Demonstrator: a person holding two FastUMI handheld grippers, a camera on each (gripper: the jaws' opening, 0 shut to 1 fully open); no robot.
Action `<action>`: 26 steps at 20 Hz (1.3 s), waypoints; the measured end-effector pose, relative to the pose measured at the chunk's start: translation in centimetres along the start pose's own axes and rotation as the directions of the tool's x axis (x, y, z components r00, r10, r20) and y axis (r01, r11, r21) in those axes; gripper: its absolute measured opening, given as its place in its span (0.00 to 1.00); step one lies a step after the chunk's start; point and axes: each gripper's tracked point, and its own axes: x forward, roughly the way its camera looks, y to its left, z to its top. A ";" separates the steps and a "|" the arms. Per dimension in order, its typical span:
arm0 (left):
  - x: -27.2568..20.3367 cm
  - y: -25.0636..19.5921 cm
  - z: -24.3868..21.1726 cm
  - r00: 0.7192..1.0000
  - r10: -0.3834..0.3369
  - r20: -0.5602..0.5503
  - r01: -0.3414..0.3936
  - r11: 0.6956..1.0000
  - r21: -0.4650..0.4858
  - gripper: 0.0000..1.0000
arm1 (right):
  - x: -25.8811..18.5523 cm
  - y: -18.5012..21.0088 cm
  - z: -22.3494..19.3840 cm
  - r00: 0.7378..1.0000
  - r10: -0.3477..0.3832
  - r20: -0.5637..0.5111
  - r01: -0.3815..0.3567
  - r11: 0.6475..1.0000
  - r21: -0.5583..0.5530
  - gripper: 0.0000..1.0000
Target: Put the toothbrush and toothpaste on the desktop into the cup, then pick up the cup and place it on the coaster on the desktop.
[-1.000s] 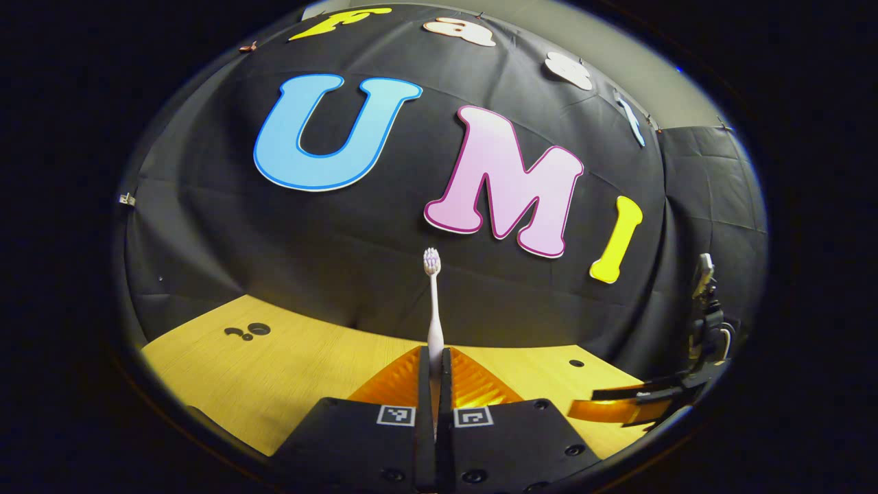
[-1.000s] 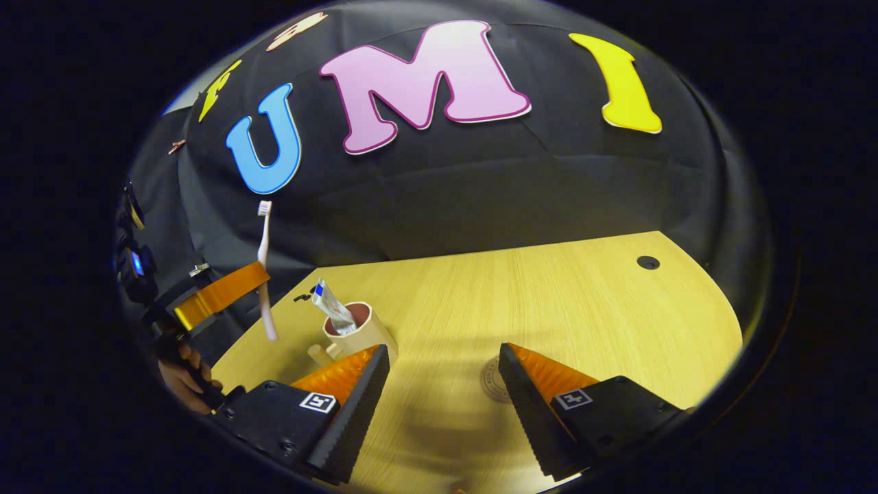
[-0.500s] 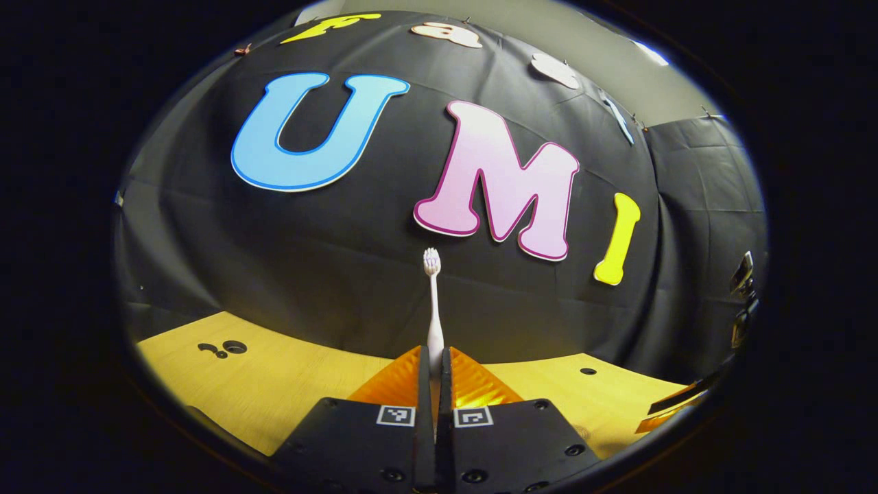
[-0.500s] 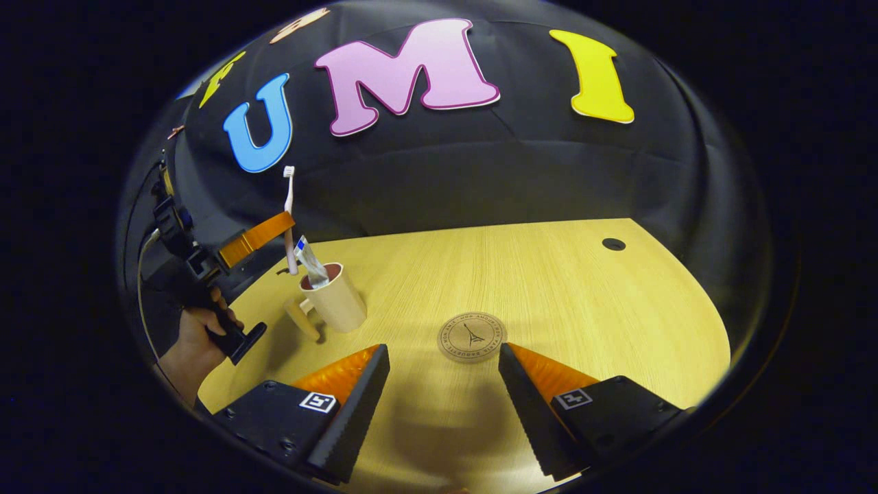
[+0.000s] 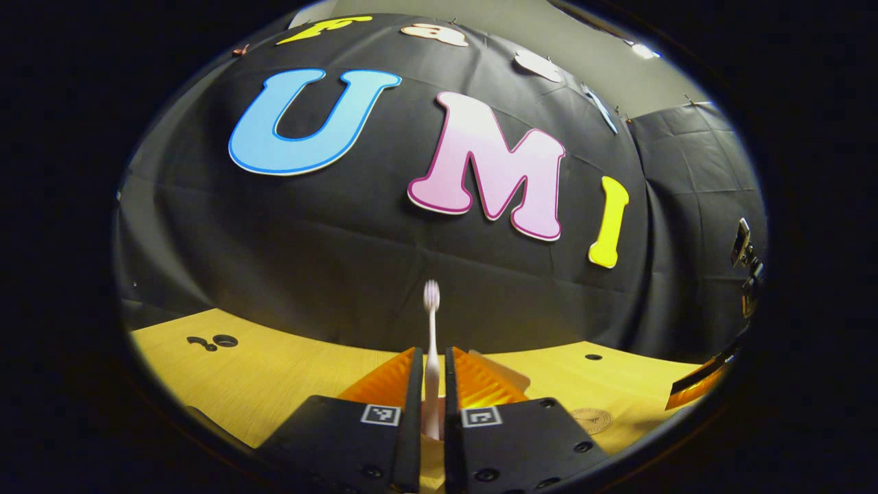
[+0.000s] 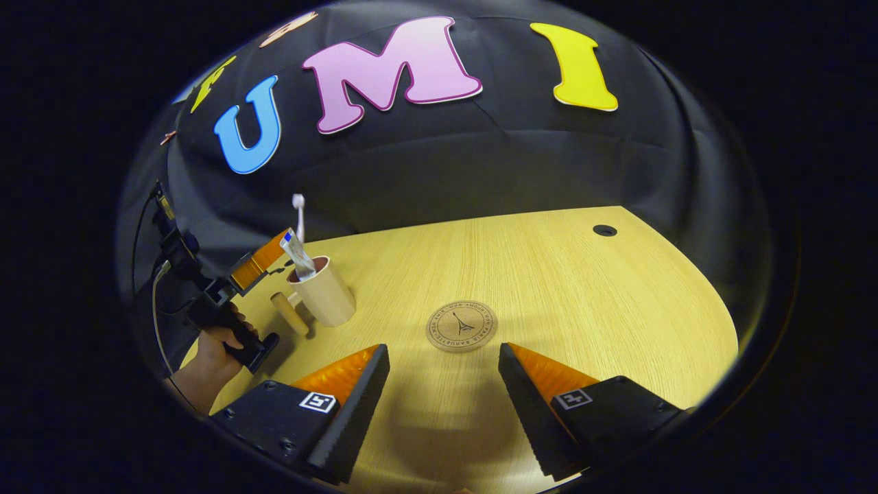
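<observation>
The left gripper point(image 5: 430, 384) has its fingers slightly apart, the upright brush point(image 5: 431, 343) between them over the cup point(image 6: 321, 295), which holds the paste point(image 6: 296, 252). The right gripper point(image 6: 444, 384) gapes over open surface point(image 6: 583, 288); the coaster point(image 6: 461, 326) lies just ahead.

The coaster point(image 6: 461, 326) is showing a ring of small lettering around a tower emblem, but the words are coming through too small to read. Square black-and-white code tags point(image 6: 317, 402) are riding on the right gripper point(image 6: 444, 353), and a matching pair point(image 5: 381, 414) is sitting on the left gripper point(image 5: 430, 353). The toothpaste point(image 6: 296, 250) print is staying illegible.
</observation>
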 end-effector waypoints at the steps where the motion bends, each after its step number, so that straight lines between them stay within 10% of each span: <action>1: -0.2 -0.2 -0.3 1.000 -0.005 -0.012 0.005 1.000 0.001 0.24 | 0.1 -0.1 -0.4 1.000 -0.003 -0.006 0.003 1.000 0.004 0.98; 8: -3.2 -0.3 0.7 0.993 -0.011 -0.116 0.018 0.998 0.058 0.97 | 0.2 -0.8 -0.9 1.000 -0.013 -0.007 0.013 0.999 0.032 0.98; 14: -6.0 -1.0 0.1 0.940 -0.019 -0.340 0.055 0.994 0.099 0.97 | -0.8 -1.9 -0.3 0.999 -0.032 0.003 0.032 0.998 0.056 0.98; 26: -8.7 -2.4 -3.3 0.668 0.028 -0.744 0.013 0.999 0.050 0.98 | -3.2 -5.1 -1.7 0.995 -0.104 0.003 0.104 0.995 0.010 0.98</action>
